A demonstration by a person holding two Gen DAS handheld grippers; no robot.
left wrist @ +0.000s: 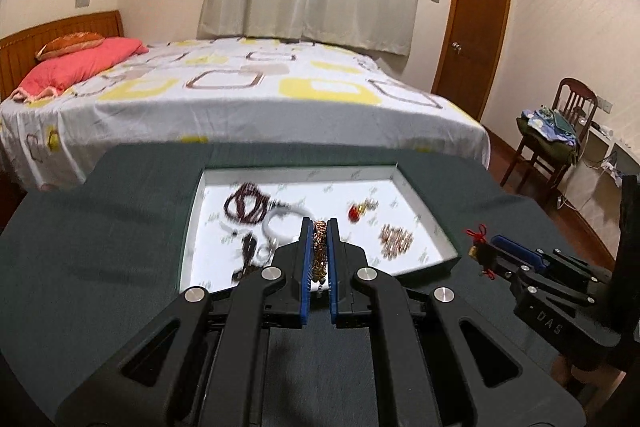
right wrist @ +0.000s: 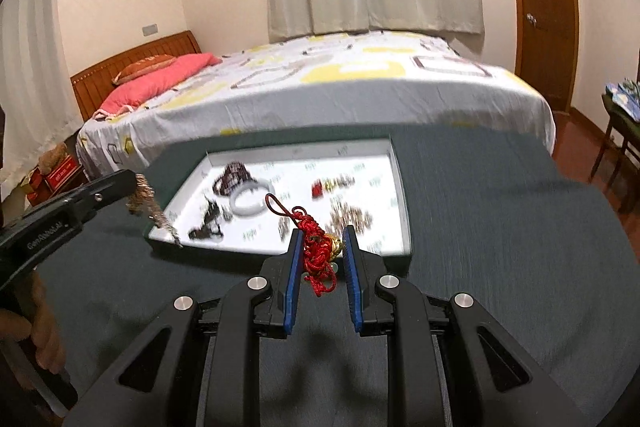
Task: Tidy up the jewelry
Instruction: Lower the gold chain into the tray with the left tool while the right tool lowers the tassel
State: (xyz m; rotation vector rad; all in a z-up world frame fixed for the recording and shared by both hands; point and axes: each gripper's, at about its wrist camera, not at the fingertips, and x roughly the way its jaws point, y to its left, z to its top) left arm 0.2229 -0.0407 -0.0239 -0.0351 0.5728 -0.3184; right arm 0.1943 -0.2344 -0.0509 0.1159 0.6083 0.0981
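Red knotted charm [right wrist: 316, 255], gold chain [left wrist: 319, 247], white tray [left wrist: 420, 203], dark green tablecloth [left wrist: 100, 227]

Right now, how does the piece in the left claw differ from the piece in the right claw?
The gold-brown chain bracelet in the left claw is metallic links; the red knotted cord charm in the right claw is woven thread with a small gold bell. The chain hangs straight; the charm ends in a loop. Both are clamped between blue pads, above the green cloth near the white tray.

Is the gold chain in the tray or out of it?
Out: the left gripper holds the gold chain lifted, dangling beside the white tray.
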